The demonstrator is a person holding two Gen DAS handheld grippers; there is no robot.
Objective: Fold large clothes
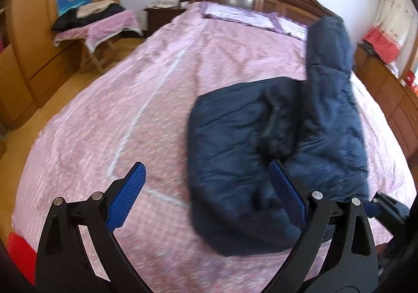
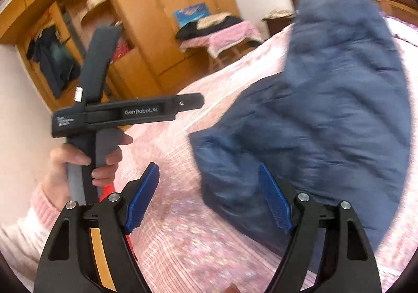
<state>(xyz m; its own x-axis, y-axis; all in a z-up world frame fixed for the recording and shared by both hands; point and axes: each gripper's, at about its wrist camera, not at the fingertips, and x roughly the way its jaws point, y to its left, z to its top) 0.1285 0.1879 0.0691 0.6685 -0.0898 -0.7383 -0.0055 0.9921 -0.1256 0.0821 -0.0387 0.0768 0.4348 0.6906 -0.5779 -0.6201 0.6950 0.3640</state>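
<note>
My navy padded coat (image 1: 235, 152) on the pink bedspread (image 1: 104, 115) looks puffy, soft, probably slippery. Both my left gripper (image 1: 206, 188) and right gripper (image 2: 209, 188) gape wide, empty. I'd pinch its hem edge nearest me, though blur hides seams.

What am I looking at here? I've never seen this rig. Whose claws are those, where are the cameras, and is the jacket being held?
No robot arm: a person holds a two-finger gripper in each hand, each with a fisheye camera looking along its blue fingers. One picture is from the left gripper, the other from the right gripper. In the right view you see the person's left hand gripping the other tool's handle. A navy padded jacket lies partly folded on the pink bedspread. Both grippers are open, with nothing held.
</note>
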